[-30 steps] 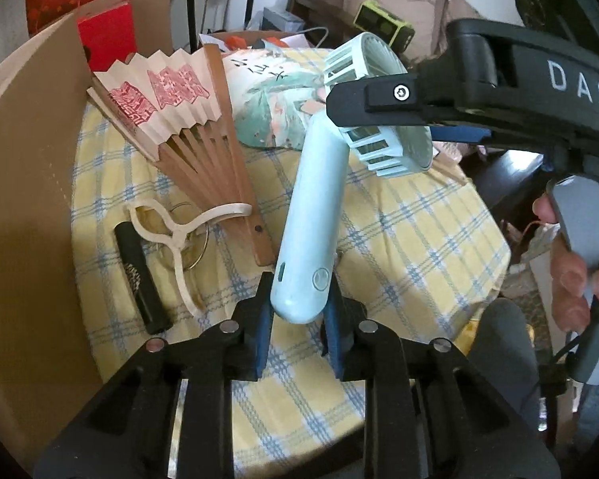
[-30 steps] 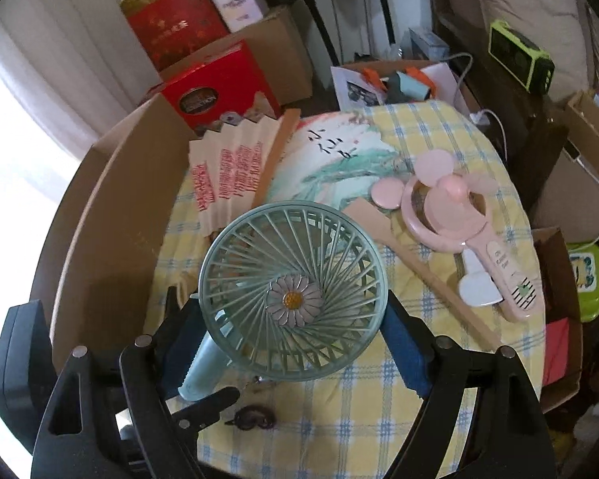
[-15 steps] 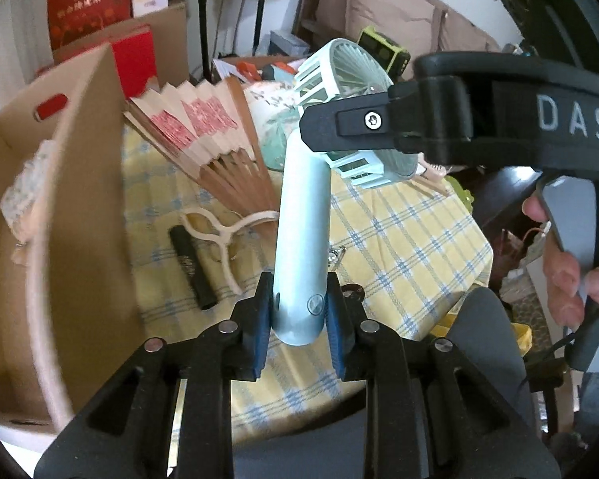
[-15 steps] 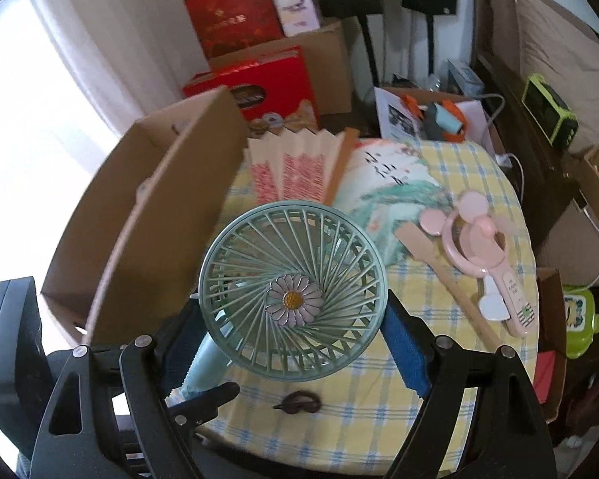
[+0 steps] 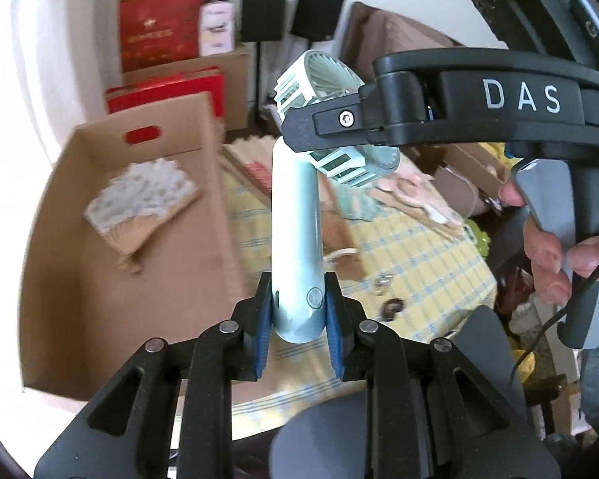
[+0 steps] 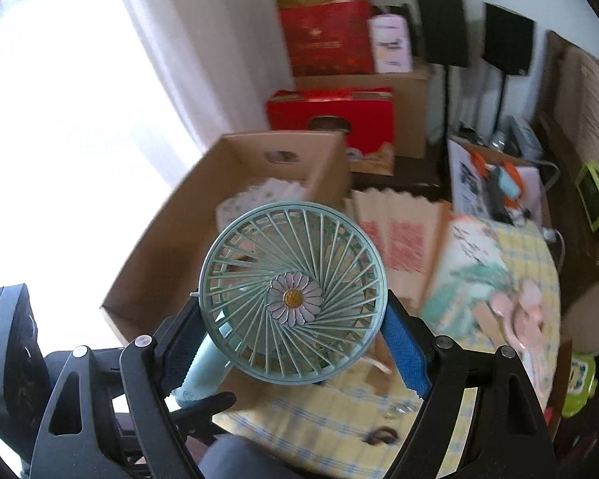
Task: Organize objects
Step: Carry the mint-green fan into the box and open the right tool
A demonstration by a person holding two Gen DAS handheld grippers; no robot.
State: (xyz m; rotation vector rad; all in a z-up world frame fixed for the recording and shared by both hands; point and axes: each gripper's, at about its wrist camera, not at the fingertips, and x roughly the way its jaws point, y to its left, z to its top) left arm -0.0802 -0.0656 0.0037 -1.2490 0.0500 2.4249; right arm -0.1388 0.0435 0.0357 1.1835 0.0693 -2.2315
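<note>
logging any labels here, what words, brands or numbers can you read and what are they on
"DAS": white letters on the black arm of the right tongs, seen from the left wrist view.
Red gift box: gold print, too blurred to read.
Pink-and-white carton: dark print, too blurred to read.
Paper folding fan: red printed blocks, too blurred to read.
Painted fan: black brush characters, too blurred to read.

Handheld fan (image 6: 293, 299): pale teal, white daisy centre. Tablecloth (image 5: 411, 255): yellow with blue-white check. Cardboard box (image 5: 60, 215): plain brown. Folding fan (image 5: 139, 195) inside it: white, possibly gold-speckled. Gripper pads (image 6: 403, 353): blue.
</note>
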